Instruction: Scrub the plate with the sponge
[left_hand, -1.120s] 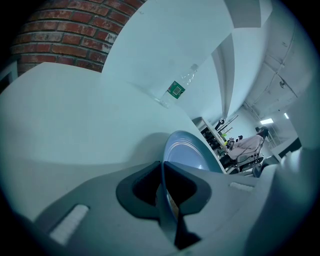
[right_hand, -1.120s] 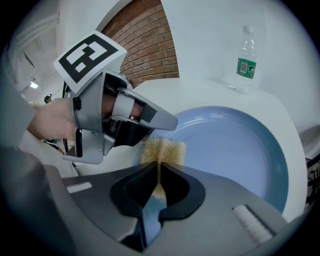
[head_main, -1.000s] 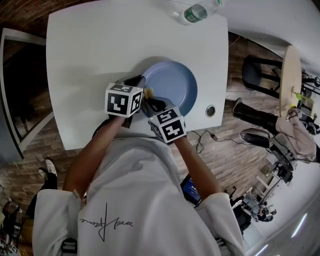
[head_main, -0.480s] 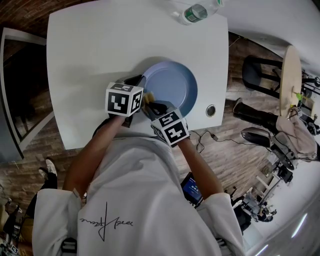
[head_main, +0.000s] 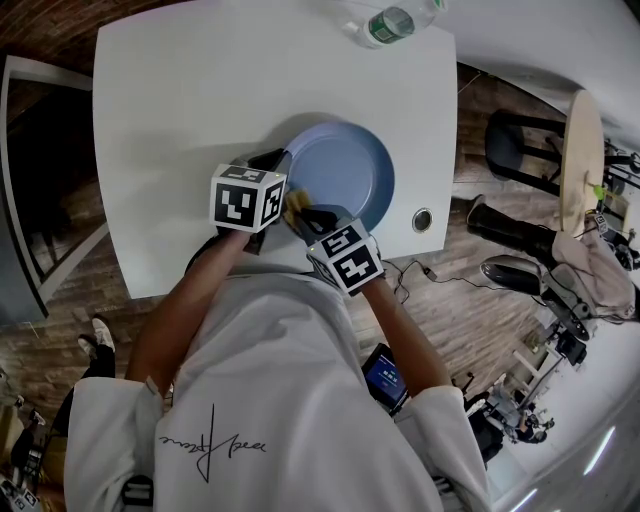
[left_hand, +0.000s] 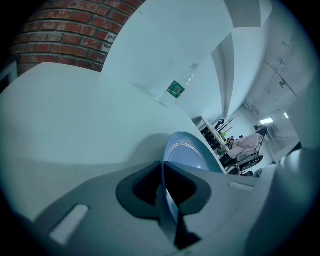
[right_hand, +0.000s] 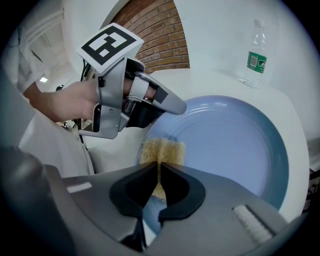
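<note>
A pale blue plate lies on the white table. My left gripper is shut on the plate's left rim; the rim runs edge-on between its jaws in the left gripper view. My right gripper is shut on a yellow sponge at the plate's near-left edge. Seen from the right gripper view, the sponge lies flat against the plate just ahead of the jaws, and the left gripper clamps the rim just above it.
A plastic water bottle lies at the table's far edge; it stands out as bottle and bottle in the gripper views. A round cable port sits near the table's right front corner. A chair and clutter lie off to the right.
My right gripper with the sponge has shifted slightly along the plate's near-left edge and turned a little. The left gripper and the plate have stayed put.
</note>
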